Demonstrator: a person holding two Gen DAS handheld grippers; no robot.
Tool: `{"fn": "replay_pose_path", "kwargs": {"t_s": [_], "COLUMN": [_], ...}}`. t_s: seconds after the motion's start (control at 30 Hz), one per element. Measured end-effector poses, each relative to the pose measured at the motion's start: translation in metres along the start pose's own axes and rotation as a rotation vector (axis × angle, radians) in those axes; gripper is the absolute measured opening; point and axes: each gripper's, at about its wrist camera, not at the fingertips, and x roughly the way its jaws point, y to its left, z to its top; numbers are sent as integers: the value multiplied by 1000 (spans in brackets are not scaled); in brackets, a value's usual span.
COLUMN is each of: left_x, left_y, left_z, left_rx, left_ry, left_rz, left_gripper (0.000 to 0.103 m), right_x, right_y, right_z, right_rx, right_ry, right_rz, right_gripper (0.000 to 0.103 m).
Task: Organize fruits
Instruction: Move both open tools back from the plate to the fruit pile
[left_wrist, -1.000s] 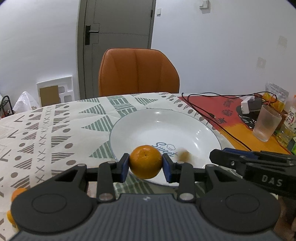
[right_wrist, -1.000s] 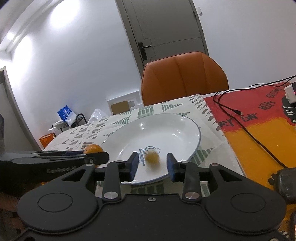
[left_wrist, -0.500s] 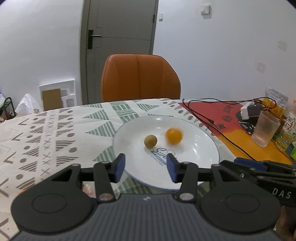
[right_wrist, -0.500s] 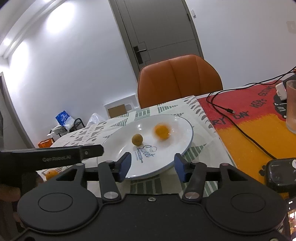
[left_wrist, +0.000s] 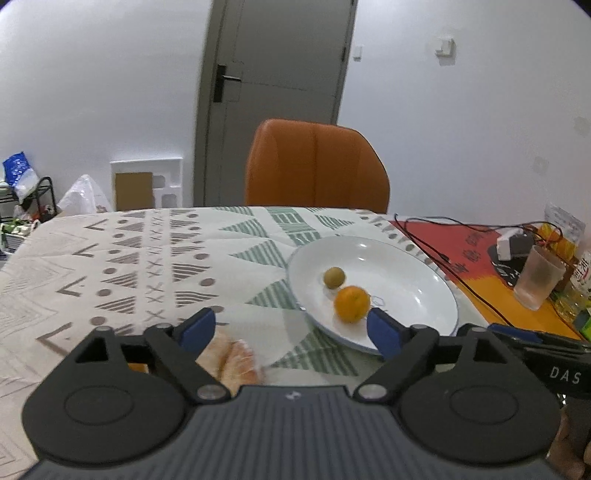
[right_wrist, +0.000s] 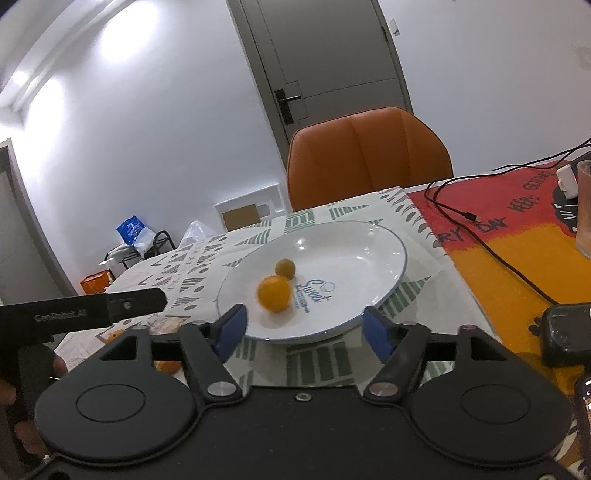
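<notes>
Left wrist view: both grippers' fingers apart, empty; orange (left_wrist: 351, 303) on plate (left_wrist: 417, 266); next, peeled fruit (left_wrist: 236, 363) at 6 o'clock.

The right gripper (right_wrist: 303, 330) hung with its jaws spread wide and empty at the near rim of the white plate (right_wrist: 373, 254). On the plate, an orange (right_wrist: 274, 294) sat just in front of a small greenish-brown fruit (right_wrist: 285, 268). The left gripper (right_wrist: 110, 306) reached in from the table's left edge.
</notes>
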Motion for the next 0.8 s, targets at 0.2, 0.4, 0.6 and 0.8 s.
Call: {"fn": "replay_pose_path", "kwargs": {"t_s": [0.2,0.4,0.6,0.8], "left_x": [-17,-35,-50,-67], "left_y": [16,30,43,57], "left_z": [-4,-10,-14,-17], "left_rx": [-28,-48,-73,-90], "left_ry": [-4,-12,-18,-32], "left_rz": [10,24,38,64], "left_gripper": [95,98,99,99], "right_x": [-7,-11,-13,-16], "right_y": [10,24,36,50], "right_z": [-1,-3,-6,-9], "right_rx": [5,-6,-16,-27], "right_ry": [-17,-18,-10,-4], "right_rz": [32,53,66,102], "right_gripper": [92,99,102,103]}}
